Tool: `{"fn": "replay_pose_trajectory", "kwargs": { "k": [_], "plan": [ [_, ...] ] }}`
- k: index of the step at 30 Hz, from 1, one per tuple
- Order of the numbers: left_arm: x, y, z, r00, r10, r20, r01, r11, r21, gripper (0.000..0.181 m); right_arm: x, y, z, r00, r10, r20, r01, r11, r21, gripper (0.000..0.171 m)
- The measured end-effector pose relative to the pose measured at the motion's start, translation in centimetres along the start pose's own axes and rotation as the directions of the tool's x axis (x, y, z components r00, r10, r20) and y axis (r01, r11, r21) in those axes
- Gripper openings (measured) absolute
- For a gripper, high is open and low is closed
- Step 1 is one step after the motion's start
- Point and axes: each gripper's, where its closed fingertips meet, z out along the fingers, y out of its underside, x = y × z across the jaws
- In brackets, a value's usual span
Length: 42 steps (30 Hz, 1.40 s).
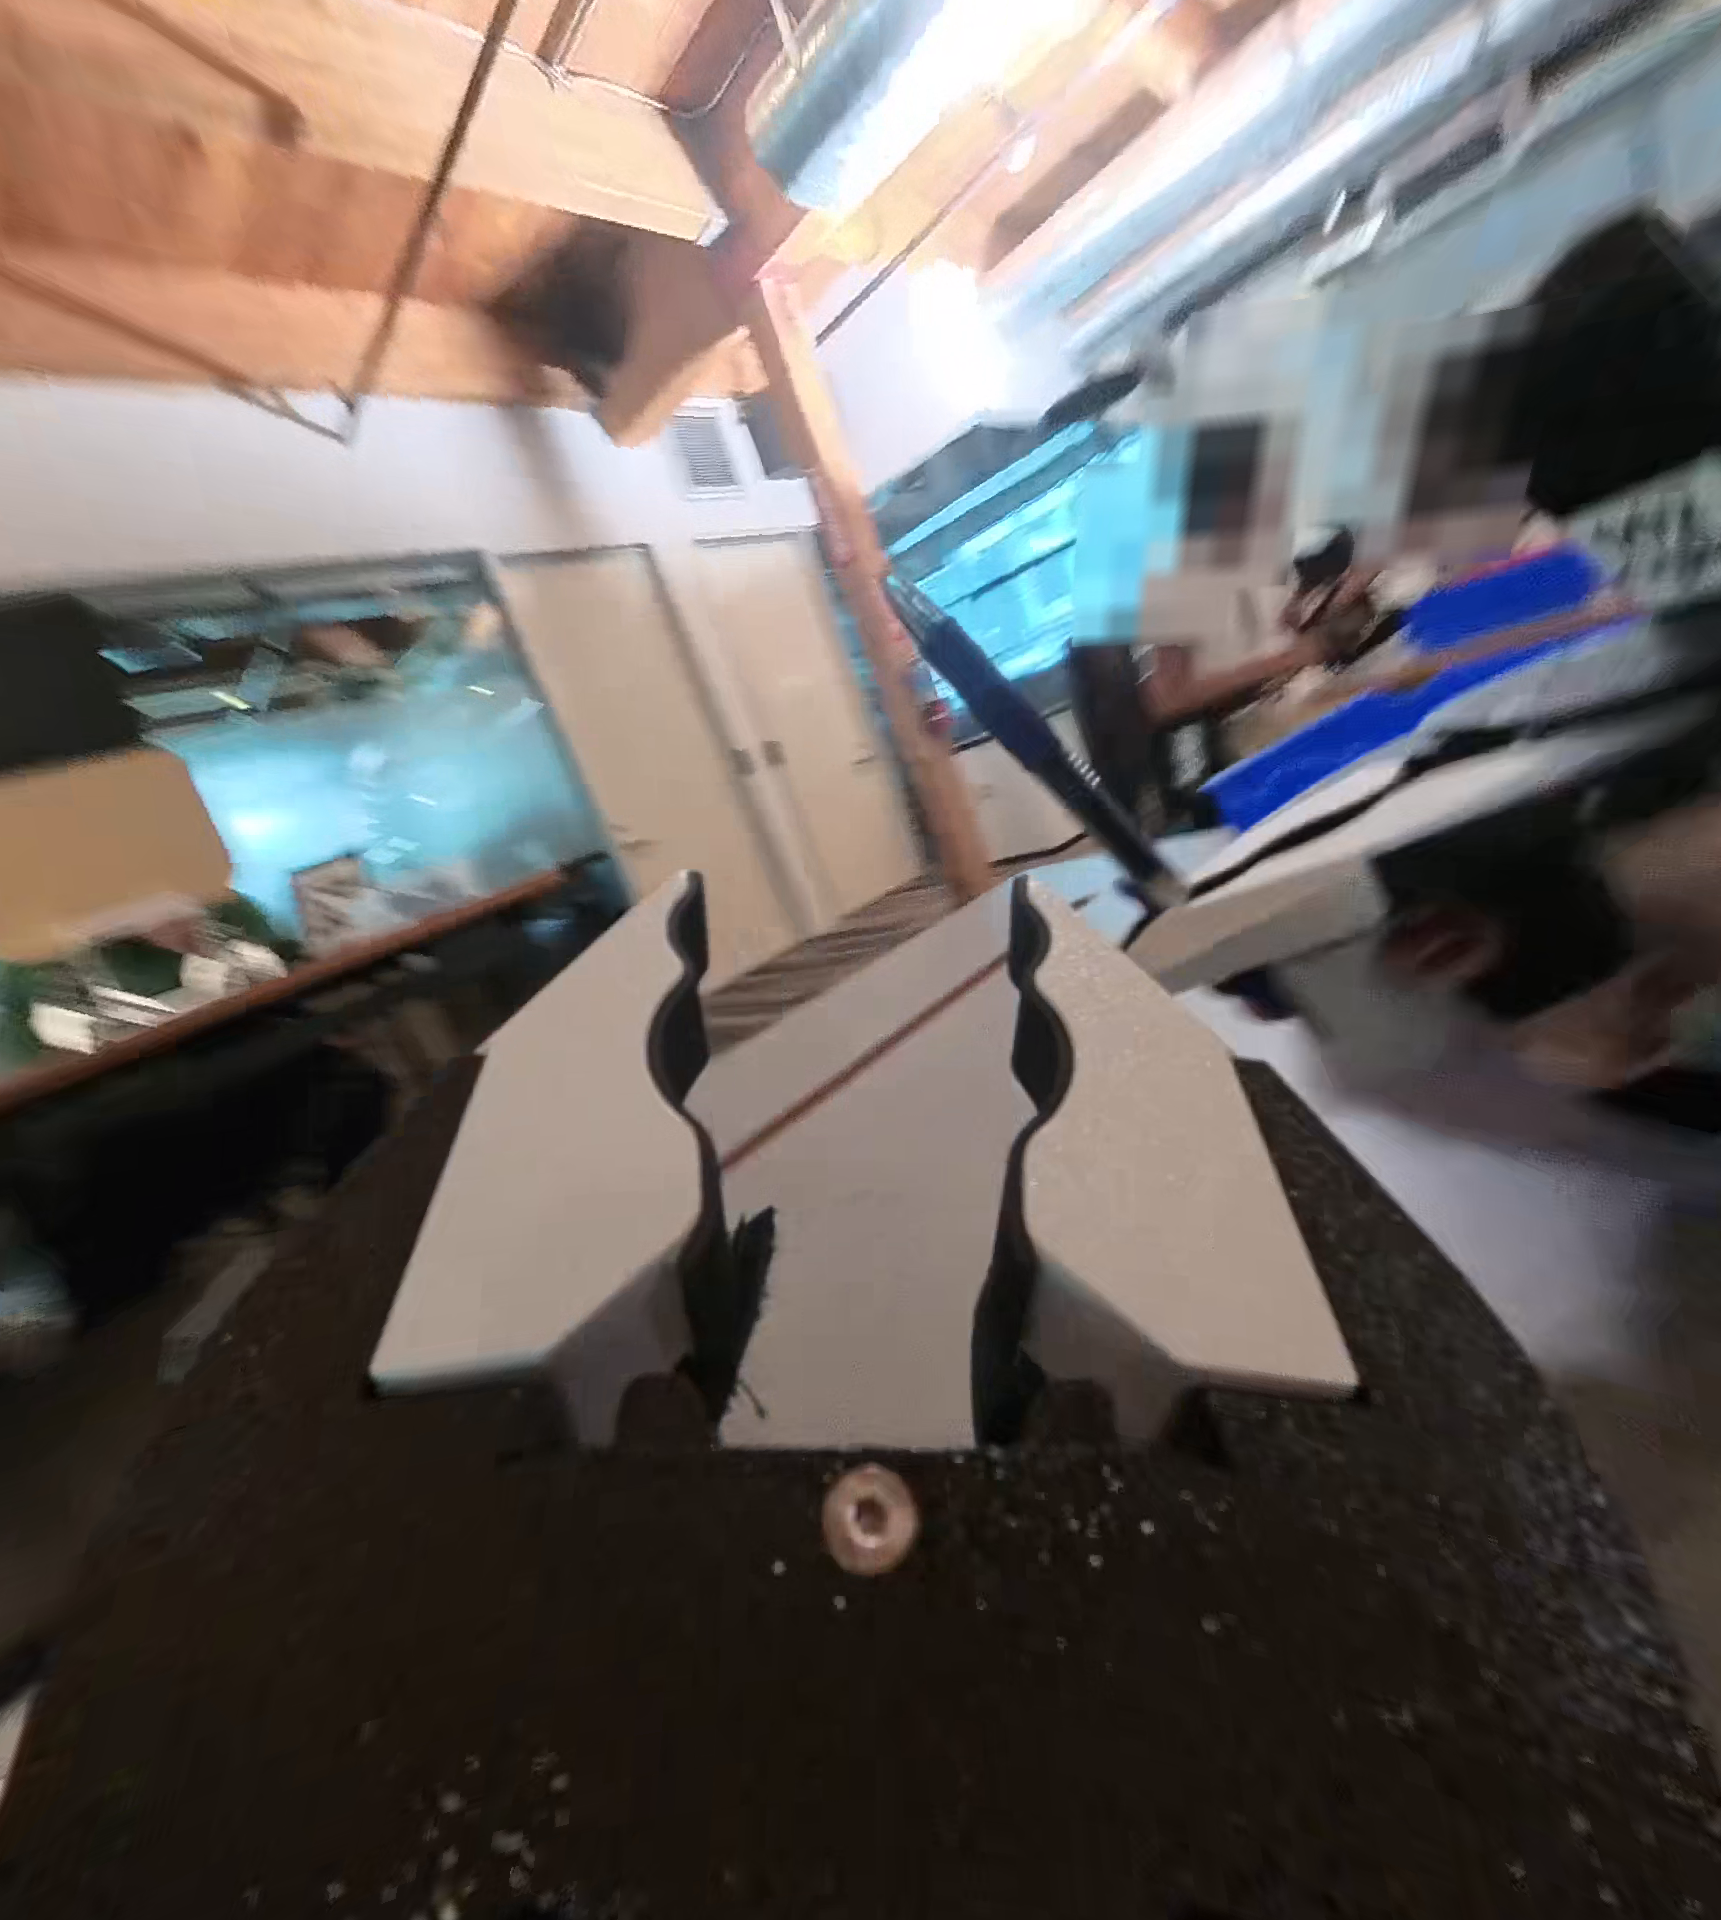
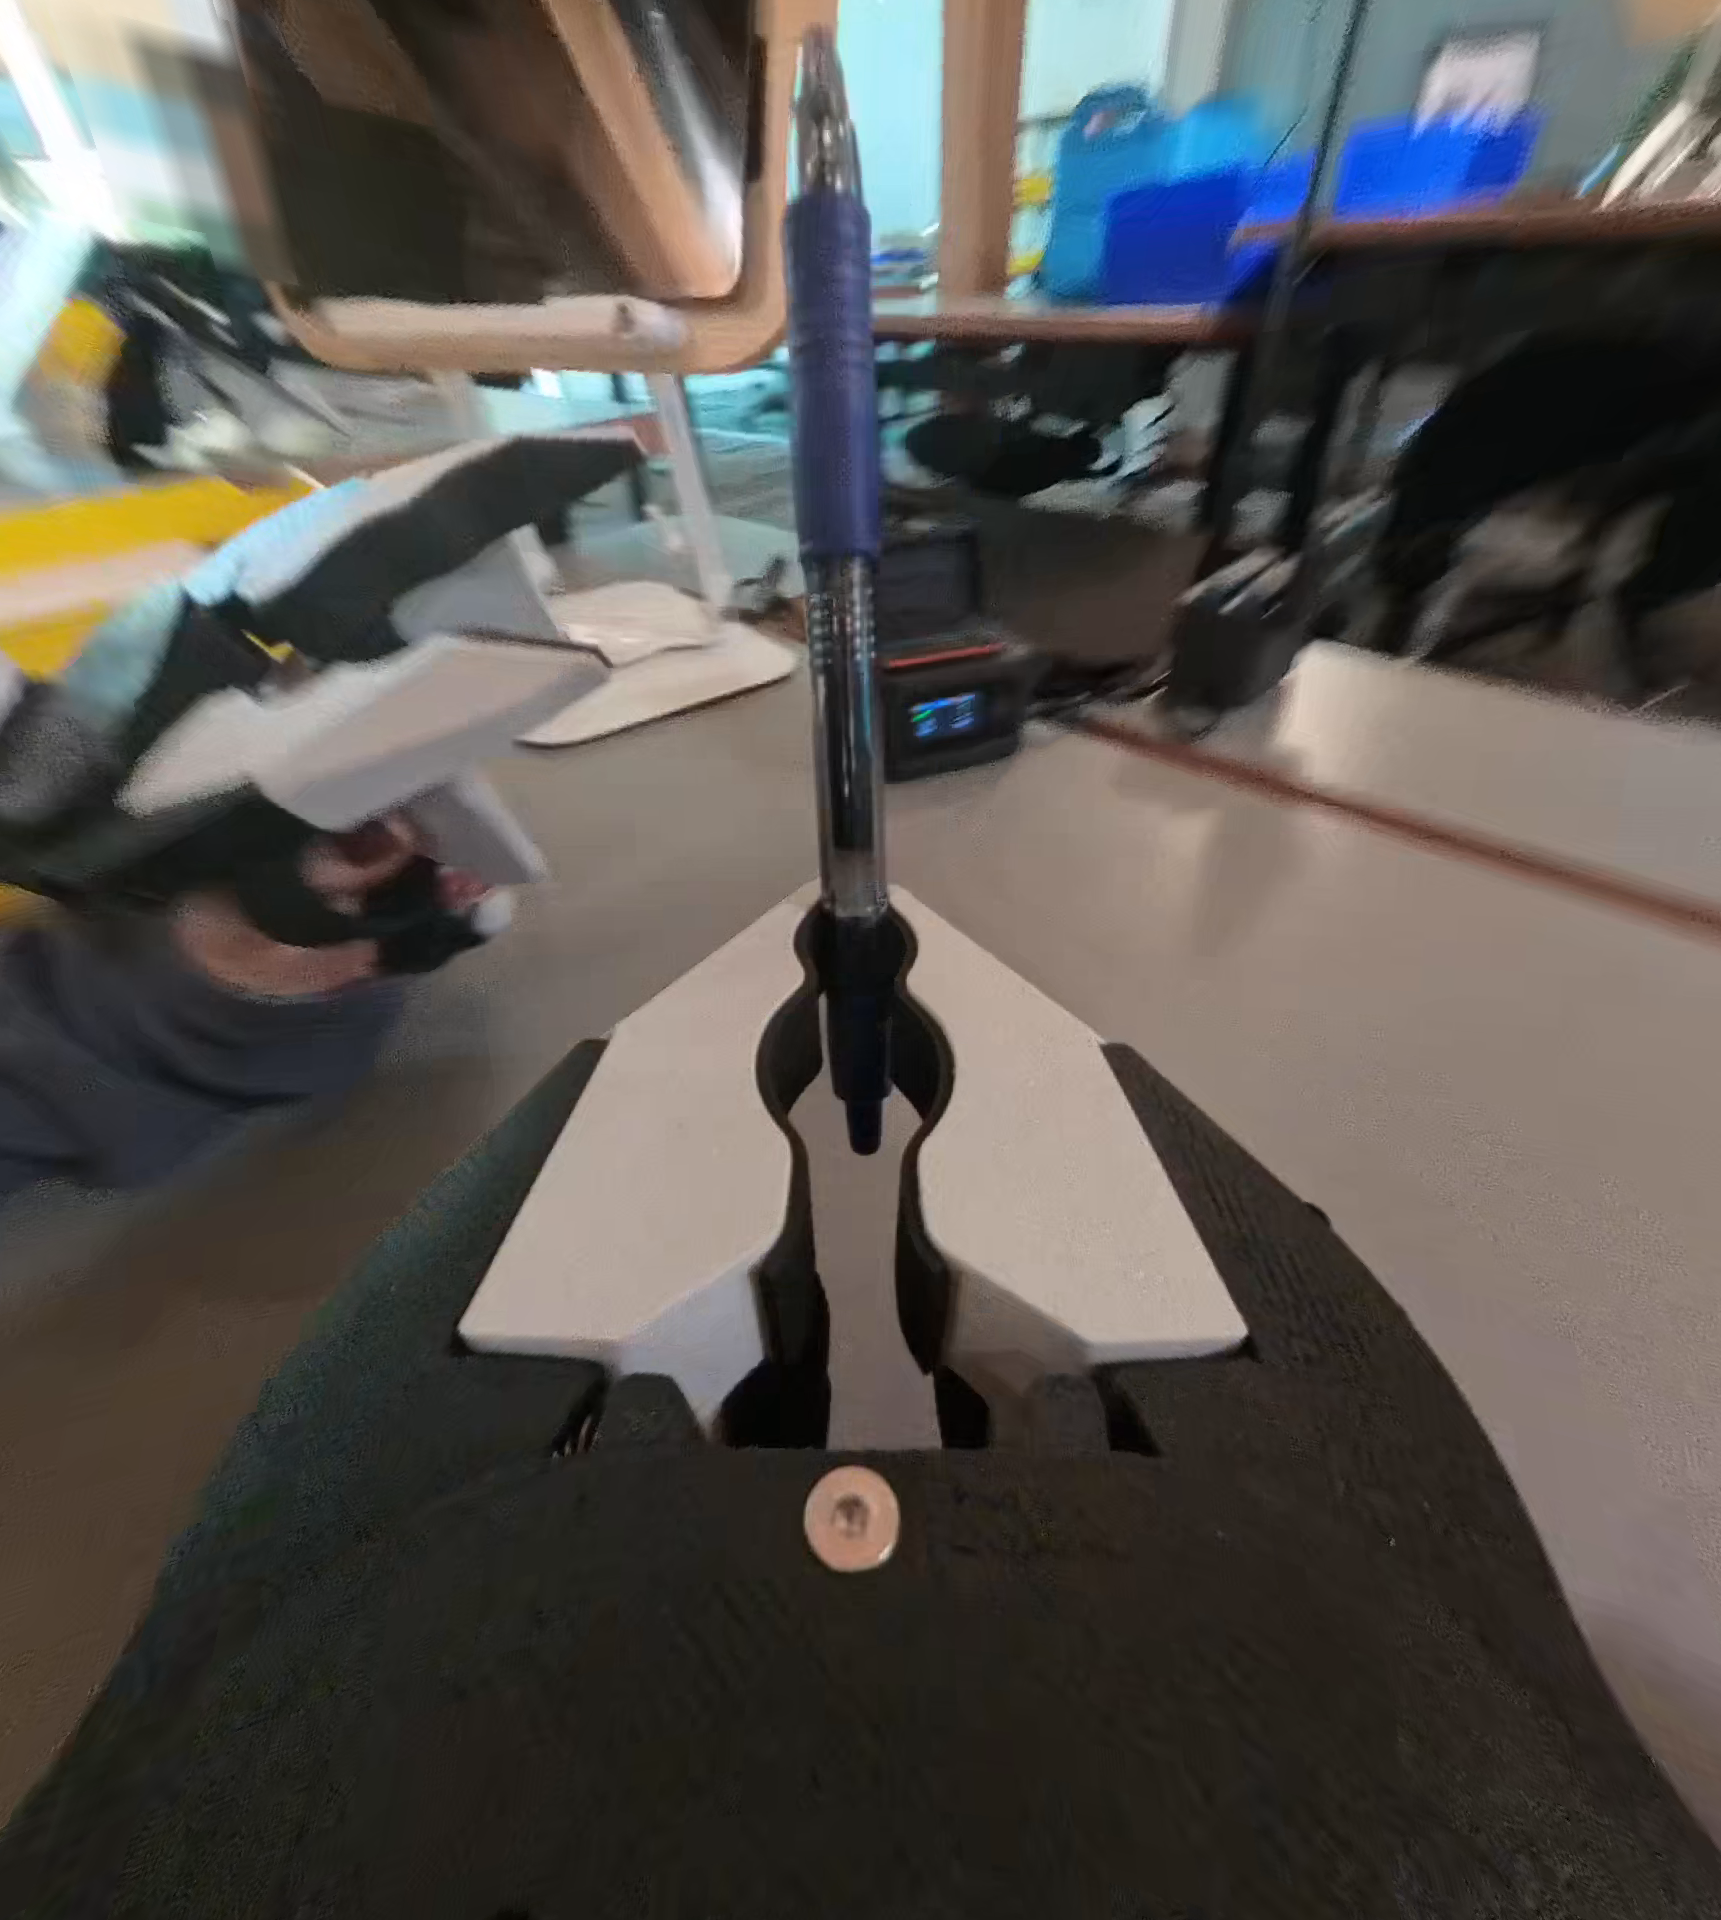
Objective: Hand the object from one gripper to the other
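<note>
A blue pen with a clear barrel [image 2: 840, 582] stands upright out of my right gripper [image 2: 854, 914], which is shut on its lower end near the clicker. In the left wrist view the same pen [image 1: 1017, 738] slants up from the right gripper's white fingers [image 1: 1251, 914] at right, held by a person's gloved hand. My left gripper [image 1: 856, 904] is open and empty, its jaws well apart, a short way left of the pen. In the right wrist view the left gripper [image 2: 523, 582] shows at the left, open, pointing toward the pen but apart from it.
A pale grey table [image 2: 1251, 935] with a dark seam lies below both grippers. A small black box with a lit screen [image 2: 949, 707] sits beyond the pen. Blue bins [image 2: 1303, 187] and a wooden bench are at the far right. A wooden post [image 1: 877, 623] stands behind.
</note>
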Motion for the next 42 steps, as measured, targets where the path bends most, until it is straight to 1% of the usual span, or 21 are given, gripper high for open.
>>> {"fn": "replay_pose_trajectory", "kwargs": {
  "k": [2, 3, 6, 8, 10, 12, 14, 16, 18, 20, 22, 25, 27, 28, 29, 31, 34, 37, 40, 41, 42],
  "plan": [
    [0.1, 0.5, -0.1, 0.957, 0.289, 0.025, -0.287, 0.956, -0.063, 0.061, -0.4, 0.9, -0.1, 0.984, 0.15, 0.097, -0.144, 0.988, -0.059, 0.004],
    [0.1, 0.9, -0.2, 0.899, 0.438, 0.025, -0.433, 0.895, -0.103, 0.064, -0.7, 1.5, -0.1, 0.973, 0.187, 0.135, -0.174, 0.979, -0.105, 0.004],
    [0.7, 2.3, -0.1, 0.633, 0.774, -0.02, -0.761, 0.617, -0.198, 0.076, -2.1, 3.5, -0.2, 0.948, 0.235, 0.212, -0.181, 0.952, -0.248, 0.003],
    [1.2, 2.9, 0.2, 0.481, 0.875, -0.052, -0.86, 0.46, -0.22, 0.082, -3.5, 4.5, -0.3, 0.93, 0.256, 0.263, -0.165, 0.932, -0.322, 0.003],
    [2.1, 3.1, 0.5, 0.352, 0.933, -0.076, -0.921, 0.331, -0.207, 0.079, -4.8, 5.2, -0.4, 0.912, 0.261, 0.316, -0.135, 0.92, -0.369, 0.004],
    [3.1, 3.7, 0.6, 0.247, 0.961, -0.121, -0.958, 0.223, -0.182, 0.068, -6.0, 5.7, -0.7, 0.895, 0.26, 0.362, -0.103, 0.911, -0.4, 0.004],
    [3.4, 4.4, 0.6, 0.196, 0.969, -0.153, -0.969, 0.168, -0.179, 0.048, -6.8, 5.8, -0.8, 0.885, 0.257, 0.388, -0.081, 0.907, -0.414, 0.004],
    [2.8, 4.6, 0.5, 0.227, 0.959, -0.167, -0.959, 0.191, -0.21, 0.009, -6.4, 6.0, -0.6, 0.901, 0.229, 0.369, -0.066, 0.912, -0.406, 0.003],
    [2.1, 5.7, 0.3, 0.314, 0.926, -0.208, -0.93, 0.257, -0.263, 0.006, -5.5, 4.7, -0.1, 0.918, 0.215, 0.334, -0.103, 0.941, -0.323, 0.009],
    [1.6, 6.3, 0.2, 0.404, 0.886, -0.226, -0.892, 0.327, -0.314, 0.004, -4.1, 2.3, 0.2, 0.933, 0.219, 0.285, -0.173, 0.969, -0.177, 0.035],
    [1.3, 6.6, 0.4, 0.561, 0.797, -0.223, -0.807, 0.465, -0.364, 0.003, -2.6, -0.5, -0.3, 0.937, 0.236, 0.259, -0.242, 0.97, -0.009, 0.047],
    [1.4, 7.2, 0.6, 0.837, 0.507, -0.206, -0.542, 0.715, -0.442, 0.002, -0.1, -4.5, -2.3, 0.966, 0.195, 0.169, -0.237, 0.929, 0.283, 0.059],
    [2.0, 6.9, 0.8, 0.958, 0.23, -0.173, -0.284, 0.85, -0.443, 0.003, 1.5, -6.3, -4.1, 0.994, 0.112, 0.021, -0.11, 0.889, 0.444, 0.061],
    [2.2, 6.6, 1.0, 0.984, 0.093, -0.151, -0.151, 0.888, -0.435, 0.002, 2.0, -6.9, -4.9, 0.996, 0.064, -0.059, -0.027, 0.869, 0.494, 0.06],
    [2.6, 6.4, 1.1, 0.988, -0.037, -0.153, -0.034, 0.898, -0.439, 0.002, 2.1, -7.2, -5.4, 0.993, 0.013, -0.117, 0.05, 0.855, 0.516, 0.06],
    [3.6, 6.6, 1.2, 0.958, -0.23, -0.172, 0.128, 0.877, -0.463, 0.002, 1.5, -7.1, -5.3, 0.977, -0.11, -0.185, 0.186, 0.86, 0.476, 0.06],
    [4.9, 7.7, 1.0, 0.914, -0.353, -0.198, 0.201, 0.821, -0.535, 0.002, 0.3, -6.7, -4.7, 0.884, -0.334, -0.326, 0.446, 0.813, 0.375, 0.058],
    [5.2, 8.7, 0.8, 0.936, -0.288, -0.205, 0.121, 0.807, -0.578, 0.002, -1.0, -6.2, -4.1, 0.781, -0.488, -0.389, 0.607, 0.739, 0.292, 0.054],
    [5.5, 9.1, 0.7, 0.953, -0.202, -0.226, 0.031, 0.806, -0.592, 0.002, -2.1, -5.1, -3.1, 0.598, -0.676, -0.431, 0.786, 0.6, 0.149, 0.053],
    [5.5, 9.2, 0.7, 0.957, -0.162, -0.239, -0.011, 0.806, -0.592, 0.002, -2.4, -4.7, -2.8, 0.557, -0.714, -0.424, 0.816, 0.565, 0.121, 0.053],
    [5.4, 9.3, 0.7, 0.963, -0.107, -0.248, -0.062, 0.807, -0.588, 0.002, -2.7, -4.4, -2.4, 0.553, -0.727, -0.408, 0.821, 0.56, 0.113, 0.053]
  ]
}}
